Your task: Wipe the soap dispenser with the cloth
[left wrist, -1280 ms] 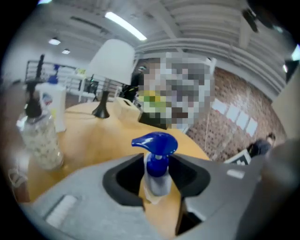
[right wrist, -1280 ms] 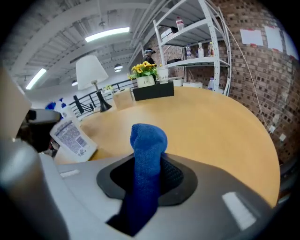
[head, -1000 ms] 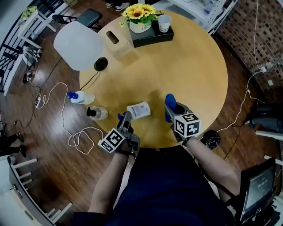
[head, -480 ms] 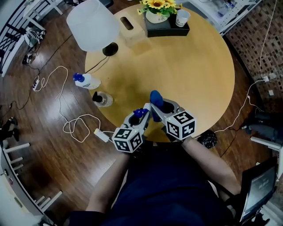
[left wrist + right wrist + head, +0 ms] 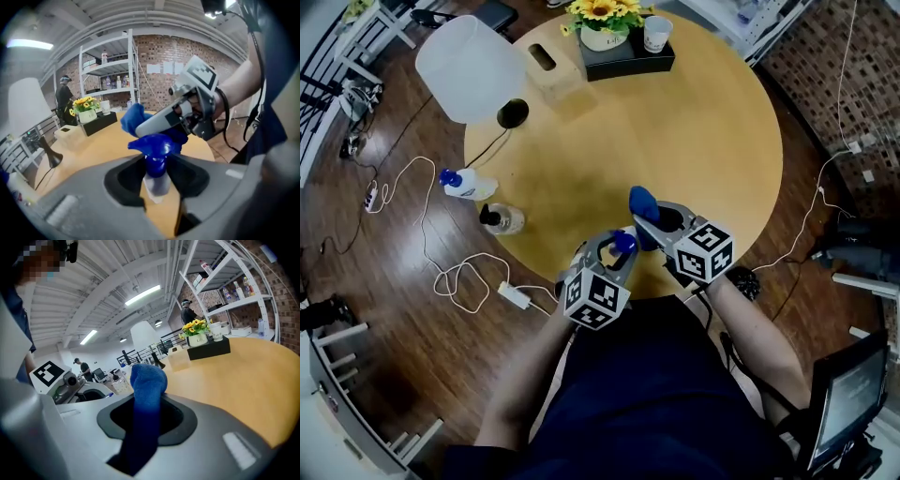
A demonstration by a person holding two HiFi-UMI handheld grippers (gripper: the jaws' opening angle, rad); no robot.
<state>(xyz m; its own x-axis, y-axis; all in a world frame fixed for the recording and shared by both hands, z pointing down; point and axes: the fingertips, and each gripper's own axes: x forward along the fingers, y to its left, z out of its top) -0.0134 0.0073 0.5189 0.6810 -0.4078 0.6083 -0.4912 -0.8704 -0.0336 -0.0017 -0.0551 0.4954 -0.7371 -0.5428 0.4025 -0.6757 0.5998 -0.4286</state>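
Observation:
My left gripper (image 5: 617, 251) is shut on the soap dispenser (image 5: 623, 243), a clear bottle with a blue pump head. In the left gripper view the dispenser (image 5: 155, 161) stands upright between the jaws of that gripper (image 5: 157, 180). Just to its right, my right gripper (image 5: 652, 223) is shut on a blue cloth (image 5: 642, 203). The right gripper view shows the cloth (image 5: 147, 383) rising from between the jaws of that gripper (image 5: 147, 416). In the left gripper view the cloth (image 5: 135, 117) hangs just behind the pump head. Both grippers hover over the near edge of the round wooden table (image 5: 703, 141).
A white lamp (image 5: 469, 66), a tissue box (image 5: 549, 69) and a black tray (image 5: 628, 58) with a flower pot (image 5: 602, 21) and a cup (image 5: 654, 34) stand at the table's far side. Two bottles (image 5: 471, 184) (image 5: 502, 220) and cables (image 5: 464, 277) lie on the floor to the left.
The left gripper has rolled, so the dispenser went from lying sideways to upright, and it has moved right toward the cloth. The right gripper has risen a little with the cloth.

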